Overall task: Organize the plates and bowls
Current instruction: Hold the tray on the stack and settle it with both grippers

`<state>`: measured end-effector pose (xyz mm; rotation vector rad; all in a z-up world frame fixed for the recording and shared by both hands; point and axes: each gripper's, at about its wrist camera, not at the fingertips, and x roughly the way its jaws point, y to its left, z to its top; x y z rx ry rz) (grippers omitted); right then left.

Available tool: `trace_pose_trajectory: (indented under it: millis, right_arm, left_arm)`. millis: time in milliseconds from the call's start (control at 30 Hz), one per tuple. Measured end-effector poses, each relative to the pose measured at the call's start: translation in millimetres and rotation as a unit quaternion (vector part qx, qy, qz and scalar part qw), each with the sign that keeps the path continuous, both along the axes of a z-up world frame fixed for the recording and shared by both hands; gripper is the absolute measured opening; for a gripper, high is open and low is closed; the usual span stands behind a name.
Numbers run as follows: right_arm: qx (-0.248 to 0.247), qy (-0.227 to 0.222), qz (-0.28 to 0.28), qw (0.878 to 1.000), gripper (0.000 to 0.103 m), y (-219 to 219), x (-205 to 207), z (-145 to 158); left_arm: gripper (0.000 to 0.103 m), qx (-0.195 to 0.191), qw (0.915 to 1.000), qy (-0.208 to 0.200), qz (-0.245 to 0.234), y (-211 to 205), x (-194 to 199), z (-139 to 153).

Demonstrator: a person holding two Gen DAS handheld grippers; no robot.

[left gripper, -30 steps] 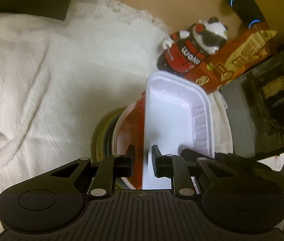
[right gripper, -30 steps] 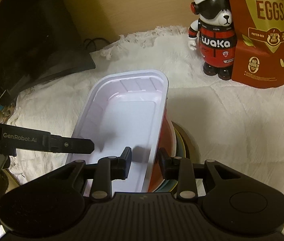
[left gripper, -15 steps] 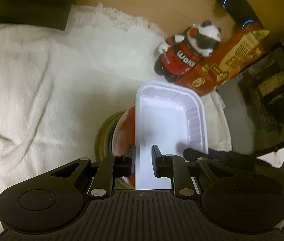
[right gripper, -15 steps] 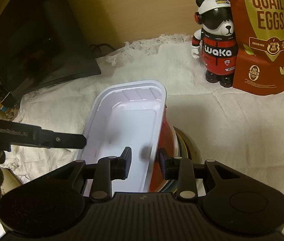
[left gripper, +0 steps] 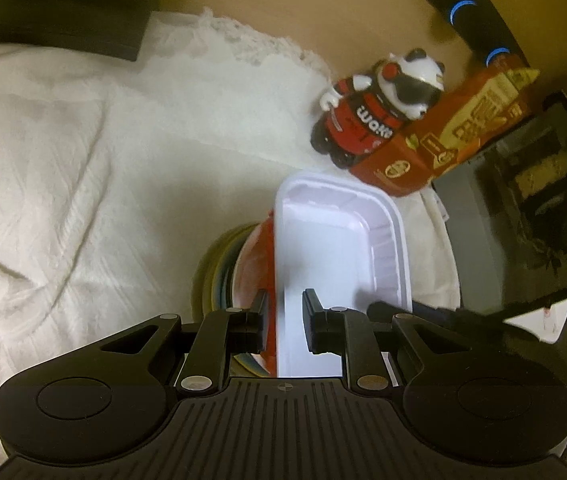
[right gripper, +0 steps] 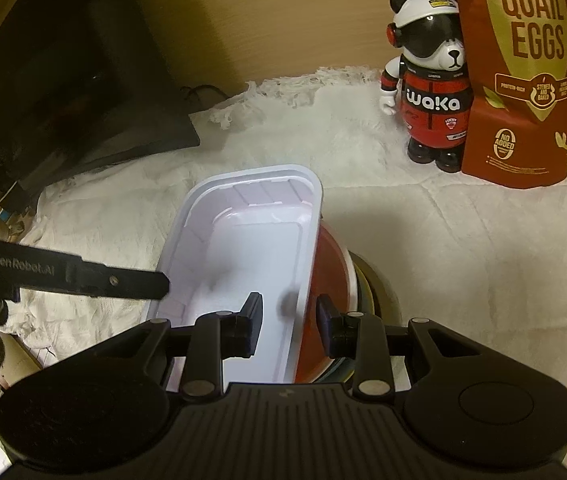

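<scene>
Left gripper (left gripper: 282, 322) straddles the white tray's (left gripper: 335, 248) rim above stacked plates (left gripper: 223, 268); panda figurine (left gripper: 379, 110) beyond

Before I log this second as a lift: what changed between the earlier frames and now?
The left tool and right tool backed off or tipped up slightly: the white tray and panda figure sit lower in view. Nothing gripped or released. Unchanged: jaw gaps straddling the tray walls, tray atop the red bowl.
</scene>
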<state>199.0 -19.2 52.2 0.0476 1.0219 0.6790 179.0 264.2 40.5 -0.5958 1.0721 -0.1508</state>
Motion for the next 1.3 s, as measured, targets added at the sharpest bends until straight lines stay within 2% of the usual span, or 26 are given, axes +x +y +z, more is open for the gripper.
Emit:
trace_pose_trajectory:
  millis: [433,567,767,933,1133,1300]
  right_arm:
    - [-0.001,0.004,-0.005,1.0,0.03,1,0,1]
    - [-0.002,0.005,-0.004,1.0,0.03,2,1,1]
    - [-0.006,0.003,-0.017,1.0,0.03,-4,3,1]
    - [-0.006,0.002,-0.014,1.0,0.03,-2,2,2]
    - [-0.007,0.005,-0.01,1.0,0.03,5,5,1]
    - [-0.012,0.0,-0.012,1.0,0.03,11,12,0]
  left_arm:
    - [0.02,-0.016,0.9997,0.013,-0.017,-5,8,-10]
    - [0.02,-0.014,0.9996,0.017,-0.015,-4,10,-12]
    - [0.02,-0.004,1.0,-0.003,-0.003,4,7,1]
    - [0.02,-0.003,1.0,0.006,-0.004,4,10,-4]
    - [0.02,-0.02,0.9996,0.012,-0.018,-2,16,-11]
    - [0.02,-0.006,0.9998,0.01,-0.018,-7,25,-6]
